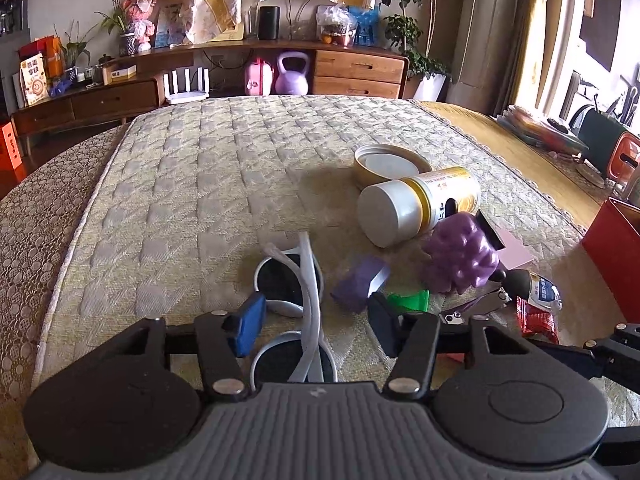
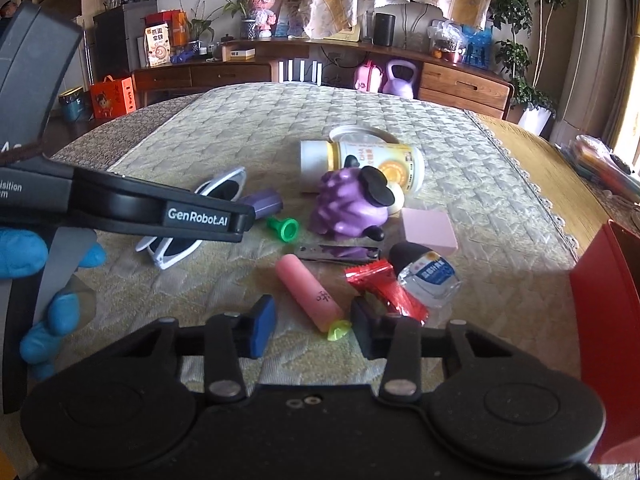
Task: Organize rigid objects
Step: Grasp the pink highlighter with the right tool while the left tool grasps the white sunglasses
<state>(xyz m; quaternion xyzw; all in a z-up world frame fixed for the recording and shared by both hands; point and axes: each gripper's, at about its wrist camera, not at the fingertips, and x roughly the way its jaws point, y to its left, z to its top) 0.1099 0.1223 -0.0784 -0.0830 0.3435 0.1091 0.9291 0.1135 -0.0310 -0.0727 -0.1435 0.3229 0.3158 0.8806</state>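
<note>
Left gripper [image 1: 316, 326] jaws apart around white sunglasses [image 1: 298, 300] on quilted table cover [image 1: 180, 184], right gripper [image 2: 314, 326] jaws apart over pink marker [image 2: 310, 294]

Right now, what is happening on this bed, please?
A person is sorting small objects scattered on the quilted cover. The left tool is open around the white sunglasses, not yet closed. The right tool is open above the pink tube. Nothing is lifted yet.
</note>
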